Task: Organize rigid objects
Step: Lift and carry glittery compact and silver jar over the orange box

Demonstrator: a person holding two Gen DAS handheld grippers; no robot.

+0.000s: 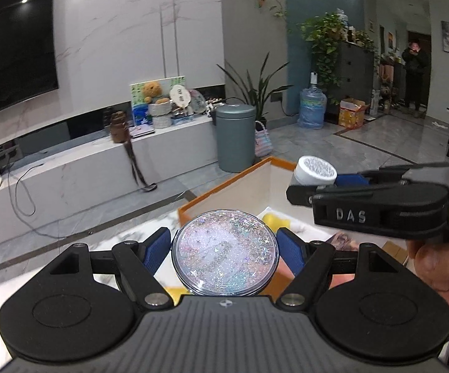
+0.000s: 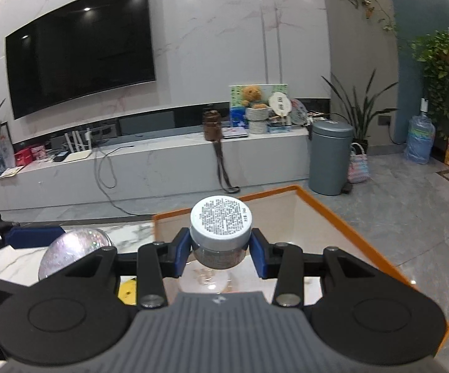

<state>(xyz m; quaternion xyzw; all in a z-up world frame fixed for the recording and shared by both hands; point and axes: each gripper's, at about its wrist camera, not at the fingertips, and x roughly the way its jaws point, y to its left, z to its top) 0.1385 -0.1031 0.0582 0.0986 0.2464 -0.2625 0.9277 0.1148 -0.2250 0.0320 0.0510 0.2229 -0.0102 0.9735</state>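
glitter disc (image 1: 225, 253): silver, star-speckled | jar lid (image 2: 220, 219): white, black print | box rim (image 2: 342, 220): orange

Black linkage grippers with blue fingers (image 1: 289, 250), silver pivot screws, ribbed grey bodies, raised "DAS" lettering.

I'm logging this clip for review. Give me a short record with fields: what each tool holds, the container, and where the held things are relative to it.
left tool: shut on round clear glitter-filled disc
right tool: shut on small jar with white printed lid
container: orange-rimmed open box with pale inside, on white marble-patterned tabletop
positions: both items lifted, jar above the box, disc near its left edge
box contents: partly hidden; something yellow shows
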